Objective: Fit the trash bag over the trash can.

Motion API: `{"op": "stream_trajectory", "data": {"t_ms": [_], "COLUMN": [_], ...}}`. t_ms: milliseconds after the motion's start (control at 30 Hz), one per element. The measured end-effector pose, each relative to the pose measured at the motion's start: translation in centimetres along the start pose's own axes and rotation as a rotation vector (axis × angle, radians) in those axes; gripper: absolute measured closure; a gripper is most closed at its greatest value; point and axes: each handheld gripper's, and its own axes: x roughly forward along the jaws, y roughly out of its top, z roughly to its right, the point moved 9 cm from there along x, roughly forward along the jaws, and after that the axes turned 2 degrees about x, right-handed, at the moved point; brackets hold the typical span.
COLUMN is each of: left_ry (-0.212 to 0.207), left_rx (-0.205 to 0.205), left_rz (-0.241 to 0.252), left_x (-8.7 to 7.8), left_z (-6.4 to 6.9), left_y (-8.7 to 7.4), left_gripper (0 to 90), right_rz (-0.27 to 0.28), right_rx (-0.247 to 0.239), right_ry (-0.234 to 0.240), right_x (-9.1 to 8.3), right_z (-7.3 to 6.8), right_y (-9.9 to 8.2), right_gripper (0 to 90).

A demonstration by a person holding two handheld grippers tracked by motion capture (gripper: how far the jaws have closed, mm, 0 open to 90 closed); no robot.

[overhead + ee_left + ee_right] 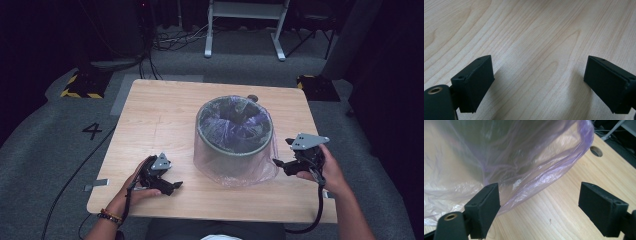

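Note:
A round grey bin (pixel 235 145) stands mid-table, lined with a translucent purple bag (pixel 234 120) whose loose skirt (pixel 524 157) hangs down over the outside to the tabletop. At the bin's right, my right gripper (pixel 282 151) is open; in the right gripper view (pixel 541 207) its left fingertip (pixel 485 205) sits at the bag's lower edge, and I cannot tell whether it touches. My left gripper (pixel 175 186) rests low near the table's front left, open (pixel 539 82) over bare wood with nothing between its jaws.
The wooden table (pixel 150 115) has a cable hole (pixel 252 98) behind the bin. Grey carpet surrounds it, with a "4" marking (pixel 92 130) at left, yellow-black striped bases (pixel 82 85) and a white desk frame (pixel 245 25) farther back.

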Motion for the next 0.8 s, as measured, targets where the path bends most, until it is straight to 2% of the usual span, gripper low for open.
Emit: {"op": "stream_trajectory", "data": {"t_ms": [400, 800], "left_ry": [0.001, 0.001], "left_rx": [0.000, -0.001], "left_rz": [0.000, 0.000], "left_x": [0.0, 0.0], "left_z": [0.0, 0.0], "left_y": [0.0, 0.0], "left_gripper": [8.9, 8.9], "right_rz": [-0.048, -0.075], "right_rx": [0.024, 0.063], "right_ry": [-0.007, 0.013], "right_x": [1.6, 2.8], "right_z": [-0.1, -0.4], "right_y": [-2.8, -5.3], "right_gripper": [17.5, 17.6]}}
